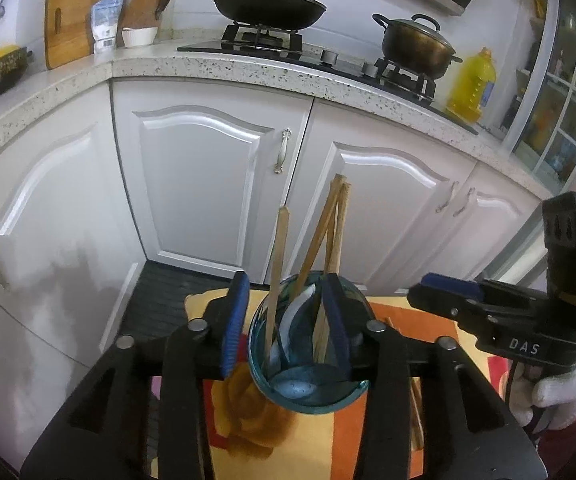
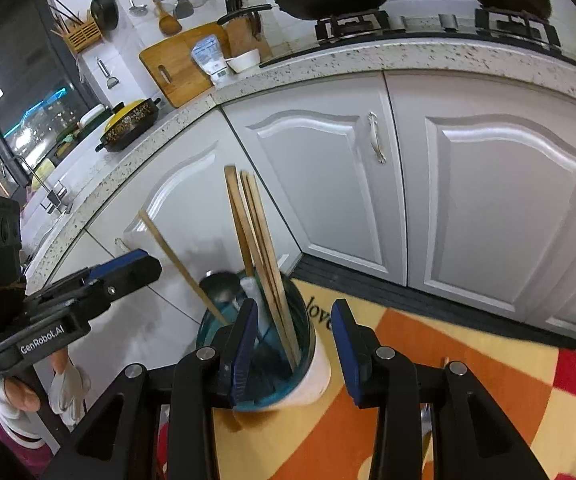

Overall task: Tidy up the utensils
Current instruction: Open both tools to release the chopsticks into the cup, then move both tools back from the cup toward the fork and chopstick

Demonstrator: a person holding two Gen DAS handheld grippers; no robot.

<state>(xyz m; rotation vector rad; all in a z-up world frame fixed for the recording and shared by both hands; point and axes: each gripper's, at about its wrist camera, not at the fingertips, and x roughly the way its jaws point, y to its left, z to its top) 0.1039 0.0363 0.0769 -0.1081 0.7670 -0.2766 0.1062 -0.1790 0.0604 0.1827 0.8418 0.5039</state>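
Both tongs (image 1: 284, 320) (image 2: 296, 344) parted, empty, straddling the cup's (image 1: 308, 396) rim.

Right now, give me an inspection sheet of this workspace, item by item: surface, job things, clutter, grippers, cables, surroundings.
Surface: orange, yellow and red patterned mat on a dark floor.
Job's things: blue glass jar upright on the mat, holding wooden chopsticks and a white spoon; further chopsticks lie on the mat beside it.
Clutter: nothing seen on the mat besides these.
Grippers: left gripper open, one finger inside the jar, one outside; right gripper open, astride the jar's other wall; neither holds anything.
Cables: a dark cable below the right gripper.
Surroundings: white cabinets, speckled counter, lidded wok and pot on the stove, white-gloved hand.
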